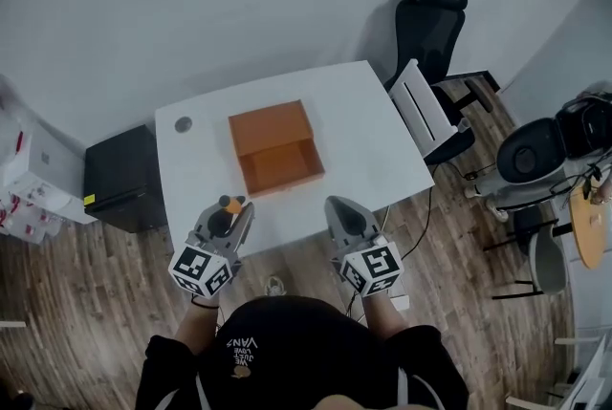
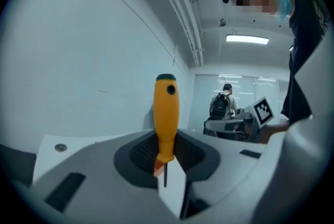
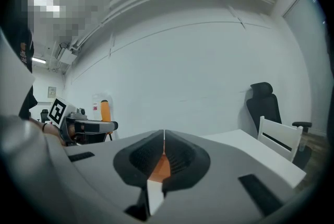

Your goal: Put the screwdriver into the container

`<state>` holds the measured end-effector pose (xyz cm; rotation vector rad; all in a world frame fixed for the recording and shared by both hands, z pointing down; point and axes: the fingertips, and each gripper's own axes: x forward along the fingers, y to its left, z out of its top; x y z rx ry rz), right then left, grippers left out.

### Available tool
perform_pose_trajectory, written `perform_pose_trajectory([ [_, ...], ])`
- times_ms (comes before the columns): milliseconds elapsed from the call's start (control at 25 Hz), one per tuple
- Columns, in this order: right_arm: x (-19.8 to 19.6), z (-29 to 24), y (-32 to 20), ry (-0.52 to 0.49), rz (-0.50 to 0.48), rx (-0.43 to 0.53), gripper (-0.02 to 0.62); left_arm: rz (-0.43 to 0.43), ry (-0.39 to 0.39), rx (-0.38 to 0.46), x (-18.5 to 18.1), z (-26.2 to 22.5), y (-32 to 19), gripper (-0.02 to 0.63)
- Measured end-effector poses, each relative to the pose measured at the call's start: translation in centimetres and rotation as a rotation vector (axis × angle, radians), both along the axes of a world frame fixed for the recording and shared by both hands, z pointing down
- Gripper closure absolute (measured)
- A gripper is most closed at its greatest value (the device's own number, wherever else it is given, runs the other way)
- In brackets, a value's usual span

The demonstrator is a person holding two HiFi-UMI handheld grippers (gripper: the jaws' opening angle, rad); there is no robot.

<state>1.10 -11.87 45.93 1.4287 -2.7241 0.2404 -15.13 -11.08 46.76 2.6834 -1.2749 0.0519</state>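
Observation:
An orange open-topped container (image 1: 275, 148) sits on the white table (image 1: 373, 140), just beyond both grippers. My left gripper (image 1: 234, 210) hovers over the table's near edge, shut on the screwdriver (image 1: 229, 205). In the left gripper view the screwdriver (image 2: 166, 118) stands upright, its orange handle rising above the jaws and its thin shaft pointing down between them. My right gripper (image 1: 337, 207) is level with the left one, its jaws closed together with nothing in them. In the right gripper view a sliver of the container (image 3: 162, 168) shows below the closed pads, and the left gripper (image 3: 86, 126) shows at the left.
A black cabinet (image 1: 120, 179) stands left of the table, with cartons (image 1: 24, 169) beyond it. A black office chair (image 1: 428, 21) and a white chair (image 1: 426, 112) stand at the table's right. A round cable grommet (image 1: 183, 124) is in the tabletop's far left corner.

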Motion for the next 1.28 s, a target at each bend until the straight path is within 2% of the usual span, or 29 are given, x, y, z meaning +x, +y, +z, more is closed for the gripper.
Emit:
perform_pose_trajectory([
  [160,-0.6,0.2,-1.5,-0.002,0.025,-0.010,0.583,0.043,0.001,-0.001,-0.2,0.2,-1.9,0.528],
  [400,-0.3,0.7,-2.8,0.005,0.038,-0.029,0.583,0.052,0.015,-0.011,0.0,0.6,-3.9,0.528],
  [840,0.2,0.6,-7.7,0.020,-0.041,-0.035,0.583,0.004,0.000,-0.030,1.3,1.3,-8.5,0.528],
  [1280,1.4,0.1,-12.9,0.018,-0.080,-0.016,0.583,-0.040,-0.014,0.000,2.1,0.4,-13.4,0.528],
])
